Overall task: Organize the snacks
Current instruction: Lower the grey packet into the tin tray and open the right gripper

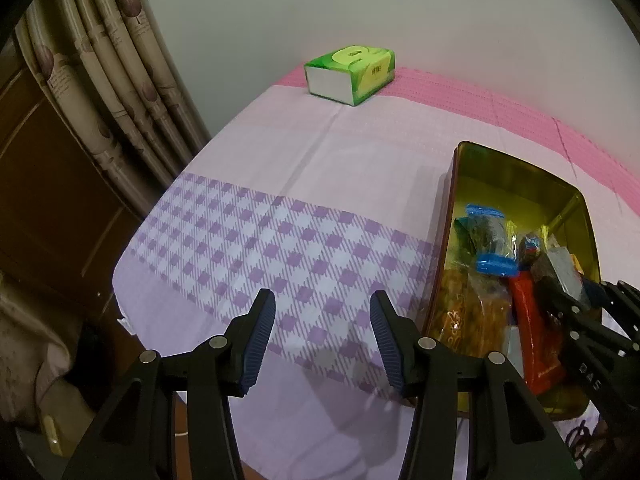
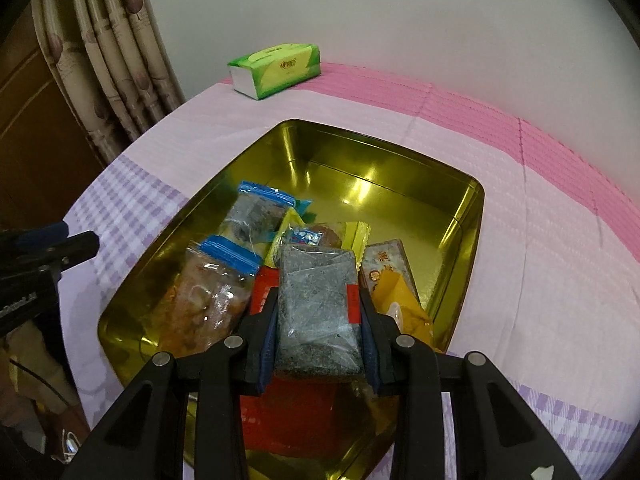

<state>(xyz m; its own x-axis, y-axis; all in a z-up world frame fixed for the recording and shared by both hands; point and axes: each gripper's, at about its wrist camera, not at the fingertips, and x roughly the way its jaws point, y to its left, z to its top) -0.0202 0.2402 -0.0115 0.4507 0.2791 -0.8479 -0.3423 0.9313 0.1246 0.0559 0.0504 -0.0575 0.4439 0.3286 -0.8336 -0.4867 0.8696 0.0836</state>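
Lilac-and-white checked cloth covers the table, with a gold tin of snacks on it.

Brown wood panelling and a beige patterned curtain (image 1: 104,92) stand at the far left, before a plain pale wall. The tablecloth (image 1: 280,168) runs from purple checks through pale lilac to a pink band by the wall, where a green tissue pack (image 1: 352,74) lies well apart from the rest. Left gripper (image 1: 322,336) hangs over bare checked cloth, its jaws apart and nothing between them. To its right sits the gold tin (image 2: 468,216), holding blue-sealed clear bags, a red packet (image 2: 288,408), and a yellow-and-white packet (image 2: 394,280), its far end bare. Right gripper (image 2: 318,332), low over the tin's near end, is clenched on a grey wrapped block (image 2: 316,300) above the red packet.
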